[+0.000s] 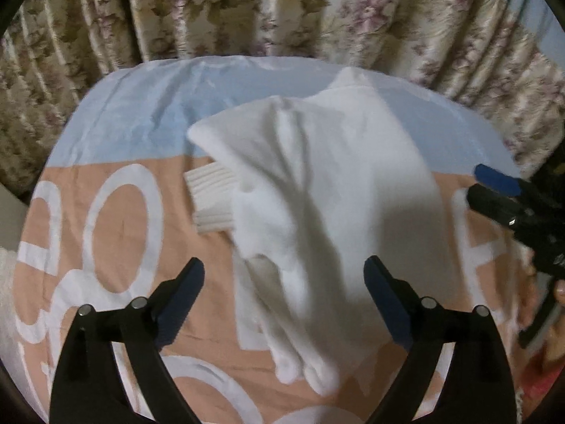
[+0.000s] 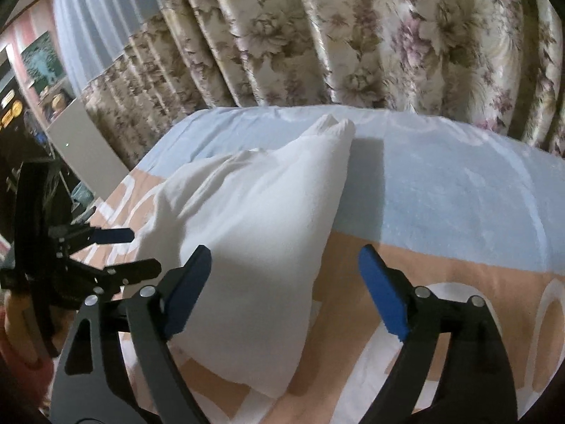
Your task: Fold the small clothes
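A small white garment (image 1: 317, 183) lies partly folded on the bed, with a ribbed cuff (image 1: 212, 199) sticking out at its left. It also shows in the right wrist view (image 2: 254, 219). My left gripper (image 1: 284, 279) is open and empty, just above the garment's near end. My right gripper (image 2: 285, 265) is open and empty, over the garment's right edge. The right gripper also shows at the right of the left wrist view (image 1: 494, 187). The left gripper shows at the left of the right wrist view (image 2: 137, 251).
The bed sheet (image 1: 123, 212) is peach with white letters and light blue at the far end (image 2: 459, 190). A flowered curtain (image 2: 353, 35) hangs behind the bed. Shelves and furniture (image 2: 21, 106) stand at the far left.
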Tool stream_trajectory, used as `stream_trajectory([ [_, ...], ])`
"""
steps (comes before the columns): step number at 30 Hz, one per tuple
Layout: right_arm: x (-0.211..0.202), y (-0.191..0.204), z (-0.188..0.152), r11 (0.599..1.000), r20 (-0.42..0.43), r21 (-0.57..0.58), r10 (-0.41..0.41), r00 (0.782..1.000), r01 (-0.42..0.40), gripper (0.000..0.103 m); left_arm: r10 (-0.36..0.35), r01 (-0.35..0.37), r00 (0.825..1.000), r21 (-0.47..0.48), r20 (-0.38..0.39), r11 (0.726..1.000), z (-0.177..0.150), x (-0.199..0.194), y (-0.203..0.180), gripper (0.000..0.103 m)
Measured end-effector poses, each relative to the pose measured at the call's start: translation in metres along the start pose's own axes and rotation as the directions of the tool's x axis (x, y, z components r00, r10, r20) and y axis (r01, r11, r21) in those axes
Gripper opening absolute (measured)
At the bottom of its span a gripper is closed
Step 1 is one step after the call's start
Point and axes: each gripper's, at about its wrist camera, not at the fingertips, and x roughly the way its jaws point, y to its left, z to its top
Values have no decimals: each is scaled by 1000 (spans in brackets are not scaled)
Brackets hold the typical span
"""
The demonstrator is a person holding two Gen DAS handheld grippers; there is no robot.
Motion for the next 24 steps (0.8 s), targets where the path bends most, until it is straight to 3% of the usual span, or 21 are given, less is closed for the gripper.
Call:
stream_trajectory([
  [7,23,3,0,998,-35,40,-47,998,49,86,70,-69,997,13,-41,998,-11,29,2,93],
  [10,29,3,0,998,-37,52,-41,998,43,86,64,-64,997,-9,-51,998,-20,38,8,101],
  [18,51,0,-1,997,-80,60,-41,996,46,86,29,-31,998,-50,-47,998,-29,45,10,101],
  [21,59,-3,-2,997,-95,74,-24,995,31,86,13,-15,999,-38,-52,999,-27,45,9,97],
  [24,66,-3,-2,996,-110,85,-10,994,19,86,-9,9,999,-11,-53,1000,-25,41,6,84],
])
